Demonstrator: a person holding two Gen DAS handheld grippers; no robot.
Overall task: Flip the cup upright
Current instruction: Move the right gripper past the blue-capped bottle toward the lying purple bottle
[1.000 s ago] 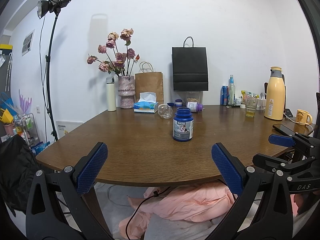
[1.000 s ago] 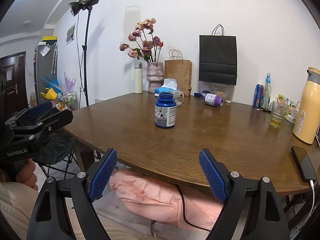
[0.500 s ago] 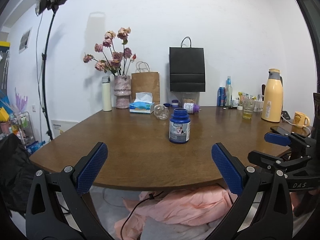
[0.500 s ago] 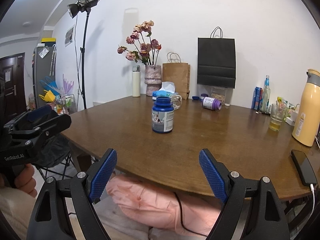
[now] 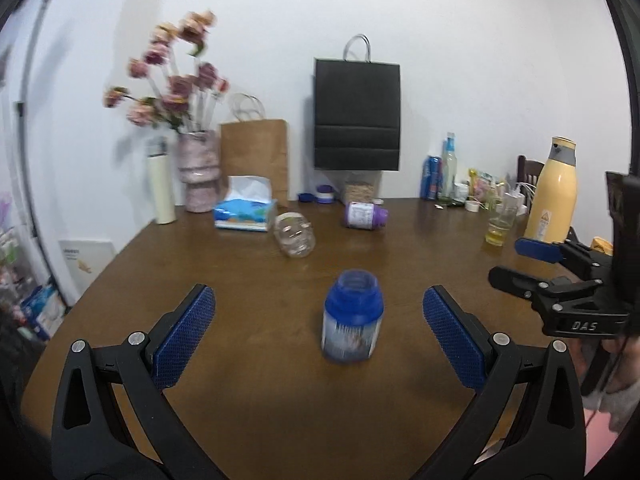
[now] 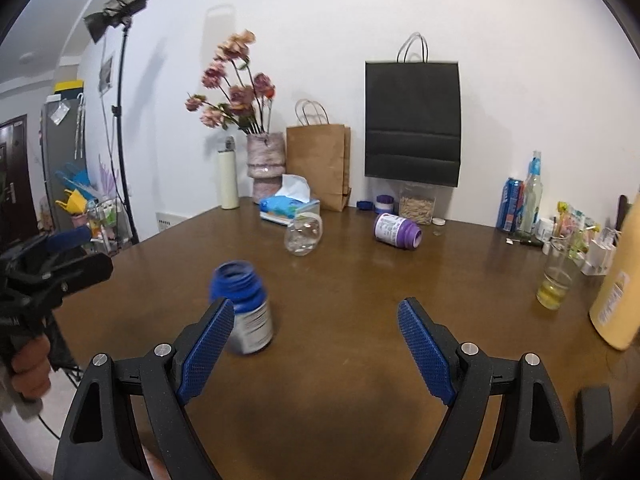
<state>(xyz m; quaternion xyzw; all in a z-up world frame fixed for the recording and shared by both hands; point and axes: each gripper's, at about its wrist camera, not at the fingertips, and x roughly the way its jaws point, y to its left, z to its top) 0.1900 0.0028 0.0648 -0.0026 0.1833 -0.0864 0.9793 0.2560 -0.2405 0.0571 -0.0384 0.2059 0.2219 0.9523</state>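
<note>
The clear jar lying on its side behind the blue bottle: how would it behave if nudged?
The clear jar looks round-bodied and rests on its side, so it would probably roll. It appears empty, likely light, and may skid on the glossy table.

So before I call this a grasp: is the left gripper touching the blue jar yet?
Apart. The left wrist view shows the blue jar between the open left gripper, with bare table visible on both sides of it.

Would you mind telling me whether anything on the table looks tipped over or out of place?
Yes. A clear jar lies on its side near the tissue box, and a purple bottle lies on its side beyond it. The blue jar stands upright. No spill is visible.
</note>
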